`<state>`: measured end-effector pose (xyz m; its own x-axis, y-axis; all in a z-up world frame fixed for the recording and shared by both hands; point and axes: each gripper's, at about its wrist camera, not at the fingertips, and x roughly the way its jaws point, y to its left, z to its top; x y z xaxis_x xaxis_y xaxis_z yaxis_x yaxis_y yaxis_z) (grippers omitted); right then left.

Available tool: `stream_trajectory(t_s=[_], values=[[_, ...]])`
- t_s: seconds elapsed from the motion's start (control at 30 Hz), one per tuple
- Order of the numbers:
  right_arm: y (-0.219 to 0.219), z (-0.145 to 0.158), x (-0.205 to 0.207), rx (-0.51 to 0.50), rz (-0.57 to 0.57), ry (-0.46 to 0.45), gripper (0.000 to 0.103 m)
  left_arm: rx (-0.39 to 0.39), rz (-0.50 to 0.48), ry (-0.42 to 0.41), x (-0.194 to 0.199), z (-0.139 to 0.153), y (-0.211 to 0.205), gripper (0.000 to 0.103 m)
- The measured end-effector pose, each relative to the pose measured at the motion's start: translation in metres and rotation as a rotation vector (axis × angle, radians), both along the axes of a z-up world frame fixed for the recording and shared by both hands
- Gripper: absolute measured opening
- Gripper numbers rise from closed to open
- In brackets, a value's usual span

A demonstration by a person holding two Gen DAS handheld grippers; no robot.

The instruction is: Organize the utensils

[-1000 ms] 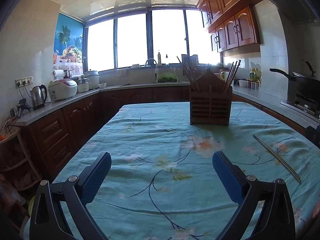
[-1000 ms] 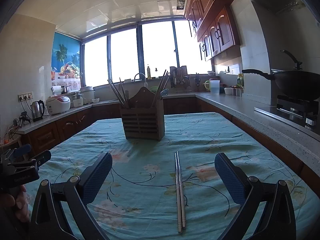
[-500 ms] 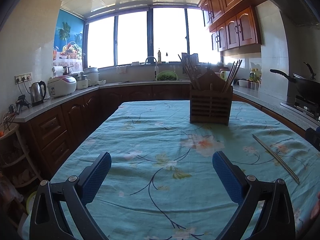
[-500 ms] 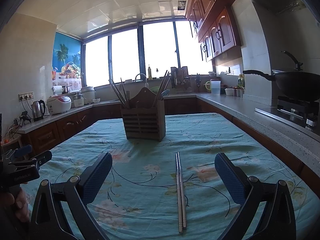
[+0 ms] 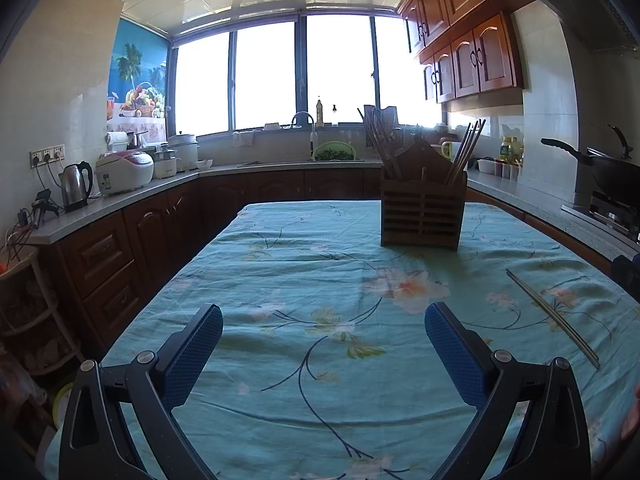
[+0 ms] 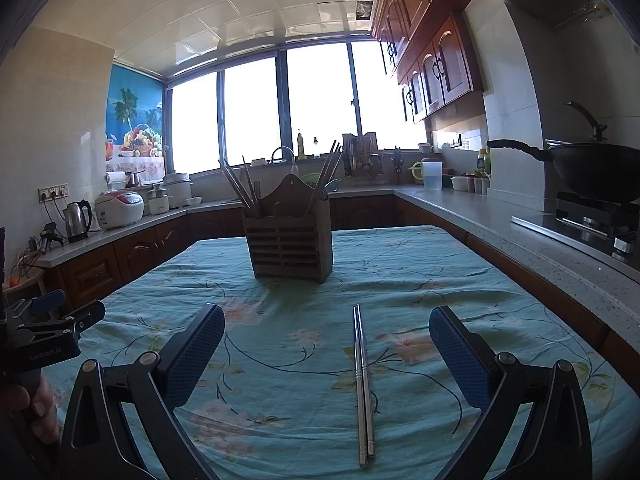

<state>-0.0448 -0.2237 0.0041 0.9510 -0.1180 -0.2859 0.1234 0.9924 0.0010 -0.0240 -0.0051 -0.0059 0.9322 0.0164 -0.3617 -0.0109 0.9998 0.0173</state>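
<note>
Chopsticks (image 6: 363, 384), a metal pair, lie flat and side by side on the teal floral tablecloth (image 6: 400, 276), touching along their length and pointing away from the camera. In the right wrist view they sit between the two blue pads, nearer the right-hand pad, with no contact to either.

Left gripper (image 5: 323, 354): held low over the near end of the table, level, aimed along the table toward the windows. Its fingers (image 5: 192, 354) are spread wide with nothing between them but bare cloth. In the right wrist view the same tool appears at the far left edge (image 6: 48, 328), with fingertips of the person's hand (image 6: 36, 408) wrapped around its handle.

Wooden utensil holder (image 6: 290, 246): upright on the cloth, toward the far half of the table, well apart from both tools. Wooden chopsticks (image 6: 240, 190) stand tilted in its left and right compartments.

Right gripper (image 6: 326, 356): low and level, pointing at the holder, fingers (image 6: 460, 360) spread wide and empty, straddling the metal pair from above. Whether the pads touch the cloth cannot be determined.

In the left wrist view the metal pair (image 5: 554, 320) lies diagonally at the right side of the table, clear of the left tool.
</note>
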Motion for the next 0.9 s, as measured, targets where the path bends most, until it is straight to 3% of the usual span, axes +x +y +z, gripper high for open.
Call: stream_trajectory(t_s=[0.9], values=[[0.005, 0.001, 0.002, 0.012, 0.023, -0.007, 0.103, 0.017, -0.002, -0.011, -0.001, 0.001, -0.010, 0.102]])
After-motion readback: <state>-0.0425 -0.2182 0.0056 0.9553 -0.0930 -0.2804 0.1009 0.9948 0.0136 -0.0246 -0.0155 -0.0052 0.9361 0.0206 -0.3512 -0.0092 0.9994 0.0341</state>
